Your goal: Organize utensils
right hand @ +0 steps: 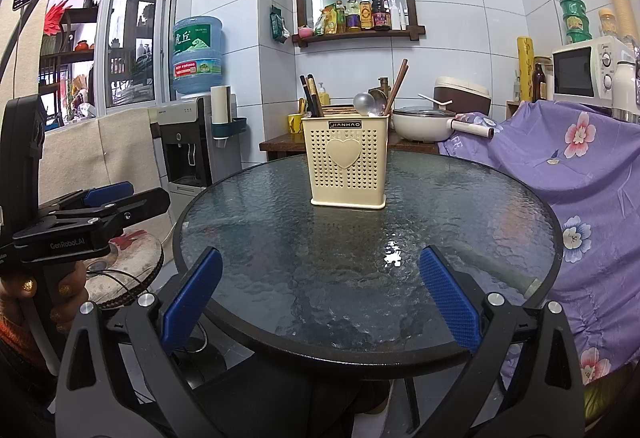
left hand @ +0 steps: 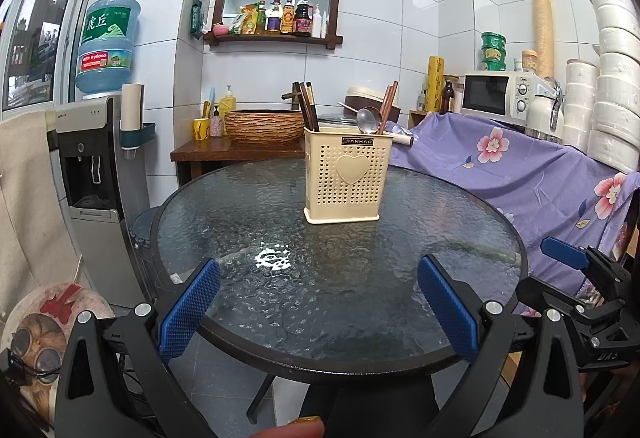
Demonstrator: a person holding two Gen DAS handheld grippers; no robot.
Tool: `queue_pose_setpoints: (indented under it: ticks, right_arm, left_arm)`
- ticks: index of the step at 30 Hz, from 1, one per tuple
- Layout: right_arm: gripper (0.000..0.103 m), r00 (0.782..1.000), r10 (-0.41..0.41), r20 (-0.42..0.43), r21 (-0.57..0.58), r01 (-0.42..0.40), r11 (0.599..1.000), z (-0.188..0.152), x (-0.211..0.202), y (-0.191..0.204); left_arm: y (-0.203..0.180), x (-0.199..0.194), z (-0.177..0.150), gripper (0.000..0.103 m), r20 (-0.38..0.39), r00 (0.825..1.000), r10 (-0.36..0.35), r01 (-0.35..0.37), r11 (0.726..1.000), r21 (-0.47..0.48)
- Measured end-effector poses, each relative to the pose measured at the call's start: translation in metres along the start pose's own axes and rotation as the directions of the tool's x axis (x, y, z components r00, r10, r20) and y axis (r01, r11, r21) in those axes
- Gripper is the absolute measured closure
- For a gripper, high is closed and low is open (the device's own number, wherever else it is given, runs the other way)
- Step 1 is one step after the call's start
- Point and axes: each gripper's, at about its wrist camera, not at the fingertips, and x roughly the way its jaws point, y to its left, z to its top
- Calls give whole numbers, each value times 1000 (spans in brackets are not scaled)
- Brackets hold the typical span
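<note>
Ahead of both jaws, cream caddy [left hand: 347, 177] labelled JIANHAO stood on glass table [left hand: 240, 205], holding chopsticks [left hand: 309, 105] and spoon [left hand: 365, 117], left gripper [left hand: 318, 308] spread wide and empty, right gripper [right hand: 320, 304] likewise, GenRobot.AI printed on the left gripper's body.

A water dispenser [left hand: 96, 173] topped by a blue bottle [left hand: 106, 45] stands against white tiled walls, left of a wooden shelf of sauce bottles [left hand: 280, 17]. A white microwave [left hand: 496, 97] sits right, behind a purple floral cloth [left hand: 520, 165]; a woven bowl [left hand: 264, 125] rests on a side table [left hand: 208, 151].
</note>
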Motion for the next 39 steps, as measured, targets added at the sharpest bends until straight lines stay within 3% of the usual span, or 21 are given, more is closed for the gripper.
queue_pose_setpoints:
  ticks: [39]
  right_arm:
    - [6, 1000, 4, 0, 7, -4, 1000, 1, -1, -3]
  left_arm:
    - [-1, -1, -3, 6, 2, 1000, -3, 3, 1000, 4]
